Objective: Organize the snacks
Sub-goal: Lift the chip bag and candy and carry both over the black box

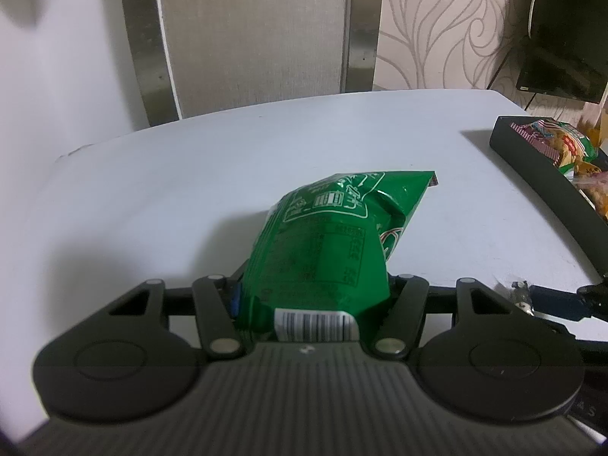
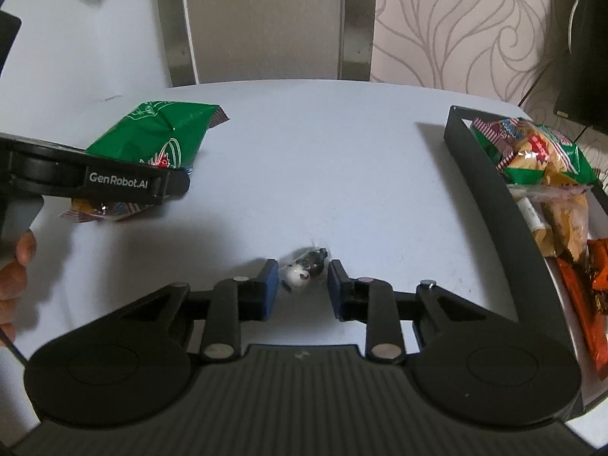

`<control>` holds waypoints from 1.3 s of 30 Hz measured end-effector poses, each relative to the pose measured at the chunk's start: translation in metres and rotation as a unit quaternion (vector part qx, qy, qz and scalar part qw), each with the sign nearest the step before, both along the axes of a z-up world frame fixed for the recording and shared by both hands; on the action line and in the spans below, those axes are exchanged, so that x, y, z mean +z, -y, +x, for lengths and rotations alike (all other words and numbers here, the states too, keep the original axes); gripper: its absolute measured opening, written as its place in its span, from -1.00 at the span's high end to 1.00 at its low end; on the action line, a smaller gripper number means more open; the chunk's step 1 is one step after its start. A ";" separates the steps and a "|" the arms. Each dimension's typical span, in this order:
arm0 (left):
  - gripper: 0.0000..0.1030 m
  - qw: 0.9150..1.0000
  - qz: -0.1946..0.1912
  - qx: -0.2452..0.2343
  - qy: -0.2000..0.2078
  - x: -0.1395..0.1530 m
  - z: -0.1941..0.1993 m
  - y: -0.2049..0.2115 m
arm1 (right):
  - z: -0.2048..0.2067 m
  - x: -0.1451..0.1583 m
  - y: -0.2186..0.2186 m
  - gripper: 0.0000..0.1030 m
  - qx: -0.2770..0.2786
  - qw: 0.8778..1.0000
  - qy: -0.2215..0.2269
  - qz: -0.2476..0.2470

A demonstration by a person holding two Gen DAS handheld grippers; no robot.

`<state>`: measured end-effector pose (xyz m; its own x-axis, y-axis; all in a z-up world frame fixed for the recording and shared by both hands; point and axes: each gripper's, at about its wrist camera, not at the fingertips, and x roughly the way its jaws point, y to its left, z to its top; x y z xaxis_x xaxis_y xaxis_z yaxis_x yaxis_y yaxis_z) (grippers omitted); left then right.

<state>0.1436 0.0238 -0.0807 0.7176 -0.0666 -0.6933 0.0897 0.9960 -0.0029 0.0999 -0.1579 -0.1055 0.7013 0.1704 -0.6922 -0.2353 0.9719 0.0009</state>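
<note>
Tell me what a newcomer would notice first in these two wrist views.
First, the green snack bag, clamped between the left gripper's fingers above the white table. Next, the small black-and-white wrapped candy lying on the table between the right gripper's blue pads, which do not quite touch it. Last, the black tray at the table's right edge, already piled with colourful snack packets.

The left gripper (image 1: 311, 296) clamps the green snack bag (image 1: 326, 235), angled downward toward twelve o'clock, while the right gripper (image 2: 302, 288), equally tilted, has pads apart around a small wrapped candy (image 2: 306, 268) without pressing it.
</note>
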 end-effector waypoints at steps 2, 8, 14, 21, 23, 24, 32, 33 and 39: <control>-0.20 1.000 0.002 -0.002 0.001 0.000 0.000 0.002 | -0.003 0.001 0.001 0.38 0.003 1.000 0.001 -0.001; -0.20 1.000 -0.002 -0.011 0.002 0.001 -0.001 0.012 | -0.016 0.015 0.001 0.38 0.017 1.000 0.023 -0.009; -0.20 1.000 -0.002 -0.016 0.008 0.007 0.001 0.028 | -0.023 0.031 0.010 0.38 0.017 0.999 0.036 -0.004; -0.20 0.999 0.005 -0.026 0.021 0.016 0.005 0.052 | -0.030 0.045 0.026 0.38 0.015 0.999 0.048 0.006; -0.20 0.999 0.005 -0.030 0.024 0.019 0.006 0.059 | -0.030 0.049 0.033 0.38 0.015 0.998 0.053 0.009; -0.20 0.999 0.005 -0.031 0.026 0.021 0.007 0.062 | -0.031 0.052 0.035 0.38 0.014 0.998 0.056 0.009; -0.20 0.998 0.005 -0.053 0.043 0.038 0.015 0.099 | -0.033 0.071 0.068 0.38 -0.002 0.997 0.077 0.015; -0.20 0.997 0.004 -0.056 0.045 0.040 0.017 0.105 | -0.034 0.074 0.073 0.38 -0.006 0.997 0.079 0.016; -0.20 0.995 0.000 -0.082 0.056 0.048 0.025 0.143 | -0.038 0.084 0.109 0.38 -0.032 0.995 0.092 0.016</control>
